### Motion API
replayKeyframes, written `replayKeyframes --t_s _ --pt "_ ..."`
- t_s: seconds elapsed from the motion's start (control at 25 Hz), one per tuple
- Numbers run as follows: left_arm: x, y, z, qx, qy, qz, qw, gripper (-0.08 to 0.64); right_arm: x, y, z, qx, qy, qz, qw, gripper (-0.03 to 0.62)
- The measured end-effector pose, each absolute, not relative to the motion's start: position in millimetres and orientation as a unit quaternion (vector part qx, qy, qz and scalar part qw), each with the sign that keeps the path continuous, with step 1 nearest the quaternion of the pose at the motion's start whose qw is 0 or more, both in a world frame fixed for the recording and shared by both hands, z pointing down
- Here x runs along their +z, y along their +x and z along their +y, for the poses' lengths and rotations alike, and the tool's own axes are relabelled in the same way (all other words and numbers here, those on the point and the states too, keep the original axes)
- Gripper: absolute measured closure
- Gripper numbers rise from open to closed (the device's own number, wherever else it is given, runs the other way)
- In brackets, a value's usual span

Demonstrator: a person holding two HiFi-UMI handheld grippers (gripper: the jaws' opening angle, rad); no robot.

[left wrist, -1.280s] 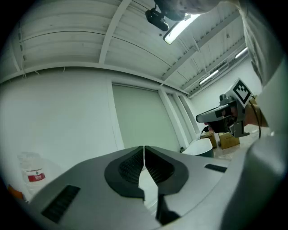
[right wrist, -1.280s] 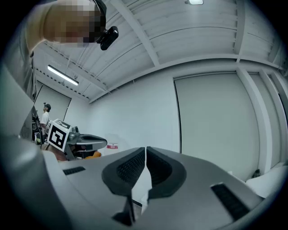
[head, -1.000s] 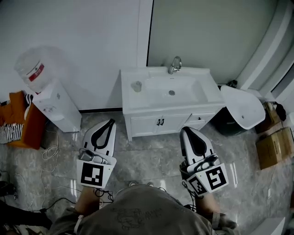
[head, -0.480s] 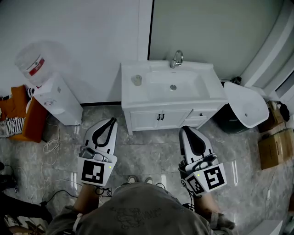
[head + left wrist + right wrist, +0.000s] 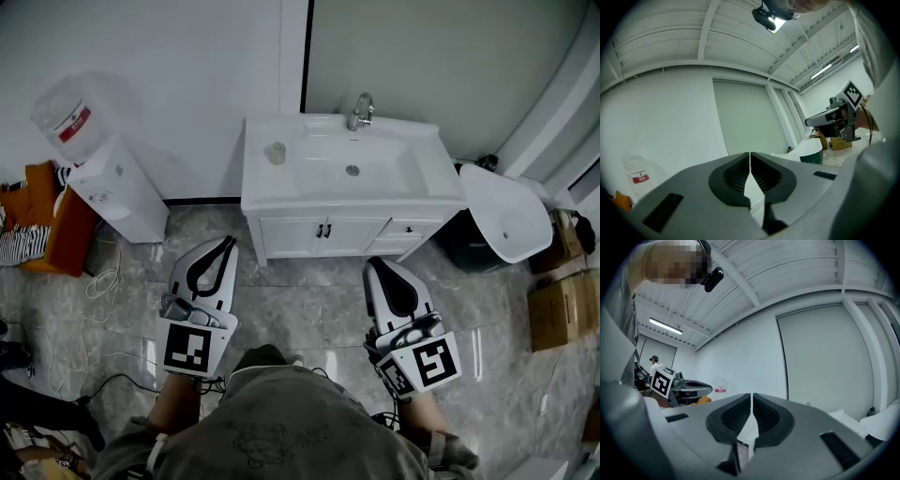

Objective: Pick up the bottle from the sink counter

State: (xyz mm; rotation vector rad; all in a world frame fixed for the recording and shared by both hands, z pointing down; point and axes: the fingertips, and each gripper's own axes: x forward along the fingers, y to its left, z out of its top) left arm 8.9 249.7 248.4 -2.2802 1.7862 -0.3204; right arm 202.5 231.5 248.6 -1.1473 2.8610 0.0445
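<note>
Bottle (image 5: 276,153) on sink counter (image 5: 259,193) beside basin (image 5: 319,174); left tool (image 5: 227,243), right tool (image 5: 372,264) pressed together, empty

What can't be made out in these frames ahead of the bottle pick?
- Head view: the bottle on the sink counter is too small; cap, label and fill unreadable.
- Left gripper view: no bottle visible; the left gripper fills the lower frame with its own body.
- Right gripper view: same, behind the right gripper body.
- Head view: cardboard box cut by the right edge.
</note>
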Motion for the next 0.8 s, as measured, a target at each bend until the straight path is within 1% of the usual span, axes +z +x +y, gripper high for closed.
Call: replayKeyframes --t_s 0.4,0.56,0.64,0.8 --pt "258.8 18.9 241.9 -0.110 -0.771 0.616 0.114 0.538 260.1 214.0 225.2 0.012 -0.366 0.930 0.034 0.557" --pt "259.7 8.3 232.0 -0.085 -0.756 0.638 0.121 0.538 272.2 211.8 213.8 0.013 -0.364 0.931 0.026 0.557" --pt "263.2 4.7 225.7 -0.085 -0.752 0.641 0.129 0.538 278.4 211.3 207.0 0.009 -0.364 0.931 0.024 0.557" --pt "269.4 5.3 206.8 -0.094 -0.758 0.635 0.120 0.538 283.2 211.7 188.4 0.004 -0.372 0.928 0.027 0.557"
